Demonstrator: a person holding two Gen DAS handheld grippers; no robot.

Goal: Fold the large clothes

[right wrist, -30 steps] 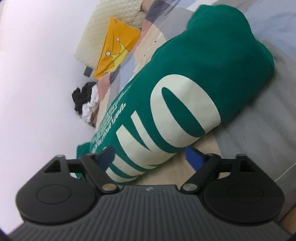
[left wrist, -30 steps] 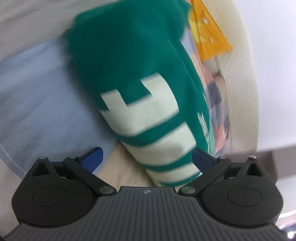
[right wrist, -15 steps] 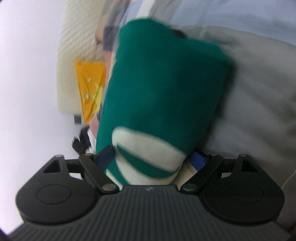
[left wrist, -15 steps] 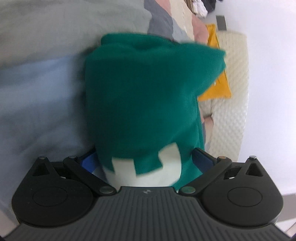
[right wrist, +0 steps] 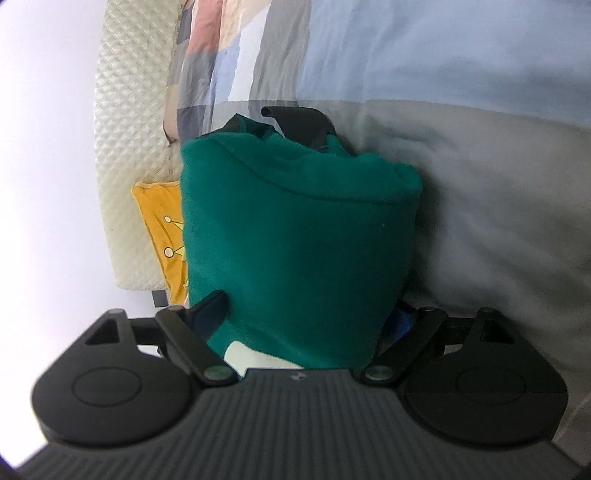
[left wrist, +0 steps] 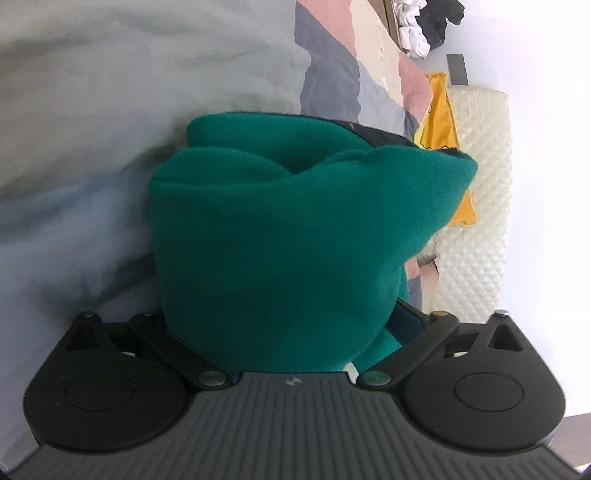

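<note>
A thick, folded green sweatshirt point(left wrist: 277, 221) lies on the bed as a bundle, plain side up. A sliver of its white lettering point(right wrist: 255, 356) shows close to the camera. My left gripper point(left wrist: 284, 314) straddles one end with wide jaws that are closing. The cloth fills the gap and covers the left finger. My right gripper point(right wrist: 310, 310) straddles the other end, jaws wide and opening slightly. Its left fingertip point(right wrist: 218, 301) touches the cloth, while the blue right pad point(right wrist: 400, 323) peeks out under it. A black part of the other gripper point(right wrist: 299, 120) shows beyond the bundle.
Grey and pale blue bedding point(left wrist: 92, 166) lies under and beside the bundle. A patchwork cover point(left wrist: 332, 81), a yellow cushion point(left wrist: 439, 110) and a cream quilted headboard point(left wrist: 480, 184) stand along the white wall. A pile of black and white clothes point(left wrist: 424, 22) sits further off.
The sweatshirt's lettered face was up a second ago and is now folded under the plain green side. Both grippers rolled, sank and closed in on the bundle's ends.
</note>
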